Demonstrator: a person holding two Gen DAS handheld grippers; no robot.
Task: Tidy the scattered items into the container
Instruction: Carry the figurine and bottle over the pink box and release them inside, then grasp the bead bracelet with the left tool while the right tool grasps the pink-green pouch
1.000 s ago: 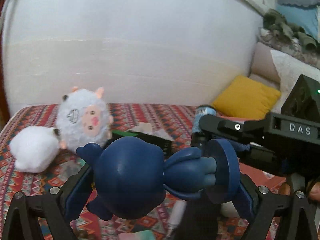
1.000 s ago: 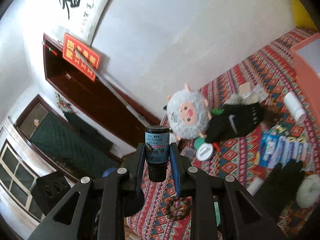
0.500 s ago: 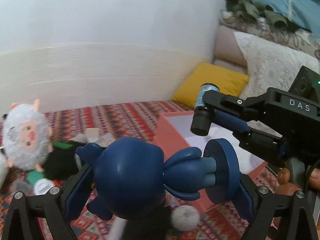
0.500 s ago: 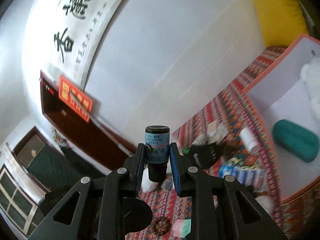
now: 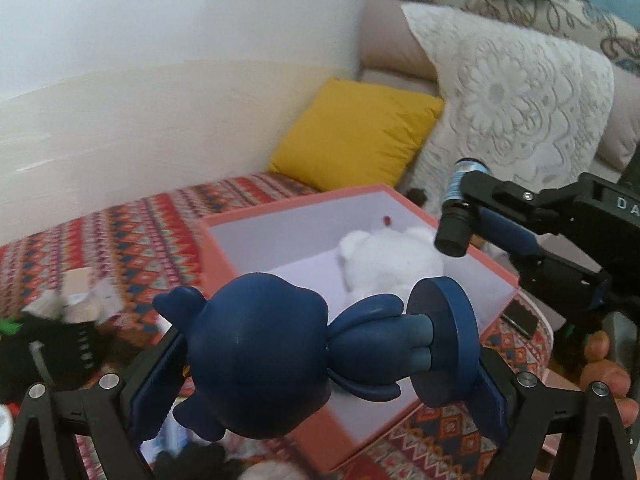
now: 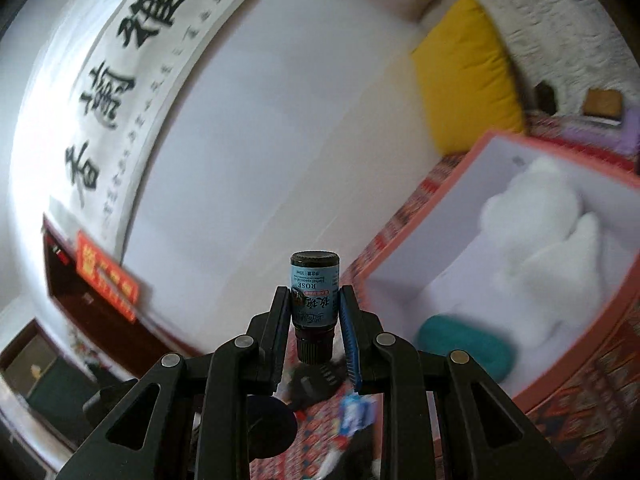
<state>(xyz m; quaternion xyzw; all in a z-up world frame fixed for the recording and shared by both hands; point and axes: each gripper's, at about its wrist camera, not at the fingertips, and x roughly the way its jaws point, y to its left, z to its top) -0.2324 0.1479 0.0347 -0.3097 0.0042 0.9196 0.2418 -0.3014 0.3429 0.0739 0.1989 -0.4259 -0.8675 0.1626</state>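
This is a lived-in home, likely a bedroom or sitting room. A patterned red woven cover (image 5: 132, 236) spreads over a bed-like surface against a plain white wall (image 5: 160, 40). A yellow cushion (image 5: 356, 136) and a lace-covered pillow (image 5: 516, 108) lean at its far edge. A calligraphy scroll (image 6: 132, 52) hangs above, beside a dark wooden door (image 6: 92, 312) bearing a red paper sign (image 6: 108, 280).

Both wrist views close, sharing box (image 5: 224, 252), blurred

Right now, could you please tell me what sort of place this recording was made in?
Probably a lived-in home room, a bedroom or sitting room: a yellow cushion against the wall, a patterned woven bedspread strewn with items, and a calligraphy scroll hanging above.
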